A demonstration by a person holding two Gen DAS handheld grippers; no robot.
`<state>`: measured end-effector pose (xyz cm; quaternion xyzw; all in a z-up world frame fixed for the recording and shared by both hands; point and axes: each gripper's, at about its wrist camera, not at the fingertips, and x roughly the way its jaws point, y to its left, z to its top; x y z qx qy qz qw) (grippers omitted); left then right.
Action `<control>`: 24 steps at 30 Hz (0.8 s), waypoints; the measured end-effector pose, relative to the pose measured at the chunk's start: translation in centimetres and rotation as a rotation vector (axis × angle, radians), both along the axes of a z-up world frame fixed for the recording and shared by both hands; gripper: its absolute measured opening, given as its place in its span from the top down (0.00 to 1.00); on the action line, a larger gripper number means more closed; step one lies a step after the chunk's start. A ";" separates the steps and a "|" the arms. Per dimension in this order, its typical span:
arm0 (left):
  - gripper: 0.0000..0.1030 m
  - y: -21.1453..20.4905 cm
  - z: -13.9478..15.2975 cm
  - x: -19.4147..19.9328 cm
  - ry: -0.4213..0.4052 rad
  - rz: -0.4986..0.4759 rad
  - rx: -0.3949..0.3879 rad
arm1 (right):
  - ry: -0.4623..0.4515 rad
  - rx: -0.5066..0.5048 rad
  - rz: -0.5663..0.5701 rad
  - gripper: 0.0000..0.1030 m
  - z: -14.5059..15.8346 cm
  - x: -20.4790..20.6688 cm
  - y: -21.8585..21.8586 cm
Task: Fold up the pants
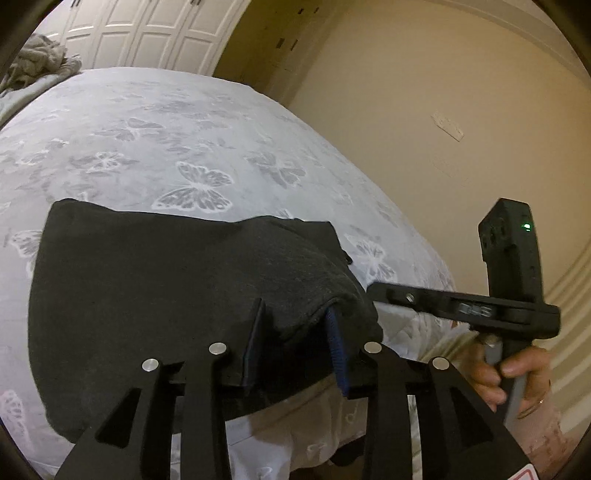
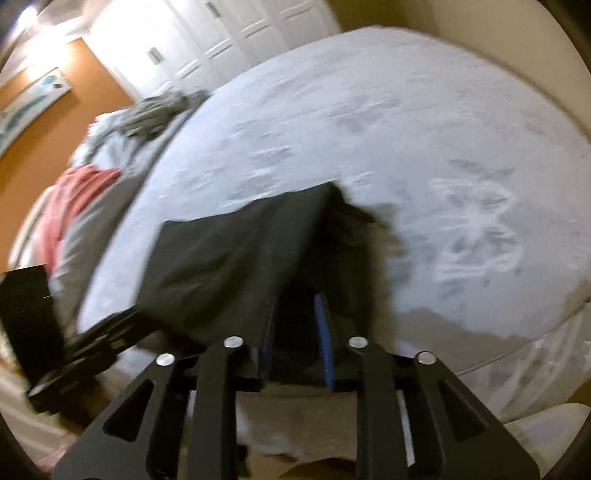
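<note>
The dark grey pants (image 1: pixel 177 288) lie folded in a compact rectangle at the near edge of the bed. My left gripper (image 1: pixel 295 332) has its jaws a little apart, with the near hem of the pants bunched between them. My right gripper (image 1: pixel 373 290) shows at the right in the left wrist view, reaching in at the pants' right corner. In the blurred right wrist view, my right gripper (image 2: pixel 295 325) has its jaws a little apart with the dark pants (image 2: pixel 229 266) between them. The left gripper (image 2: pixel 99 332) shows at the lower left there.
The bed (image 1: pixel 184 140) has a white cover with grey butterflies. A grey crumpled cloth (image 2: pixel 159 110) and a pink cloth (image 2: pixel 74 199) lie at its far side. White closet doors (image 1: pixel 147 33) stand behind. A beige wall (image 1: pixel 443 92) runs along the right.
</note>
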<state>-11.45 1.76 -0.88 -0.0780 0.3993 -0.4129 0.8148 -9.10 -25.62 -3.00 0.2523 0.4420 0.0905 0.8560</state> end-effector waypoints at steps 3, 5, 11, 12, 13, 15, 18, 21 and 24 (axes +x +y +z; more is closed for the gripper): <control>0.71 0.2 -0.3 0.5 0.007 0.029 0.014 | 0.041 0.069 0.037 0.53 -1.5 1.3 1.0; 0.71 0.0 -0.4 0.7 0.004 0.039 0.036 | 0.059 0.086 0.080 0.84 -1.7 2.9 1.9; 0.40 -1.9 -0.1 0.7 -0.075 0.085 0.097 | -0.008 0.049 0.141 0.97 2.3 6.8 4.3; 0.40 -2.2 0.1 0.9 -0.089 0.092 0.094 | -0.014 0.030 0.149 0.97 3.0 7.6 4.7; 0.41 -2.7 0.3 1.5 -0.096 0.089 0.101 | -0.023 0.027 0.150 0.97 3.4 8.2 4.8; 0.61 -3.7 0.4 2.7 -0.070 0.043 0.121 | -0.070 0.065 0.143 0.96 4.5 9.3 4.2; 0.91 -3.7 1.9 5.2 -0.020 0.033 0.095 | -0.131 0.006 0.052 0.92 6.2 7.9 1.8; 0.95 -1.3 4.2 7.6 -0.011 0.094 -0.026 | -0.142 -0.145 -0.008 0.87 6.3 5.0 0.4; 0.95 2.1 5.2 10.1 0.059 0.120 -0.212 | -0.081 -0.217 0.012 0.57 3.4 3.2 0.3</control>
